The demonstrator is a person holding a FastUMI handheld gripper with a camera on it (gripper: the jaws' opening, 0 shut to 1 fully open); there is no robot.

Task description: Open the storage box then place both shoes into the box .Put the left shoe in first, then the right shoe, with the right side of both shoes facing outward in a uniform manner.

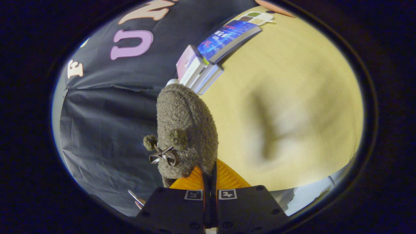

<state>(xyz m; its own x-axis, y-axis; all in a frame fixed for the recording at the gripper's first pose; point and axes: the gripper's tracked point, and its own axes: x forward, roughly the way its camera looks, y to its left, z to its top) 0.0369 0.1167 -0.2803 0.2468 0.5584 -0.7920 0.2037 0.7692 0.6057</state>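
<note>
My claw (209, 180) is nearly closed, its fingers pinching a thin edge of the fuzzy shoe (185, 126) at the lower middle of the frame. That shoe is a plush slipper in a boucle-like cloth, with two pompoms and a small ribbon bow (164, 156) on its front, and it stands up just left of centre, carried above the table (292, 97). The view is tilted, so the pale table runs up the right half of the frame. A stack of books (208, 61) lies near its far edge, in the upper middle.

I judge the shoe light and soft. It should sag and swing from a thin pinch rather than slip, since the fabric gives good friction. The bow and pompoms are poor places to take hold. A firmer purchase would be the collar rim or the heel, where the material is doubled and stiffer.
</note>
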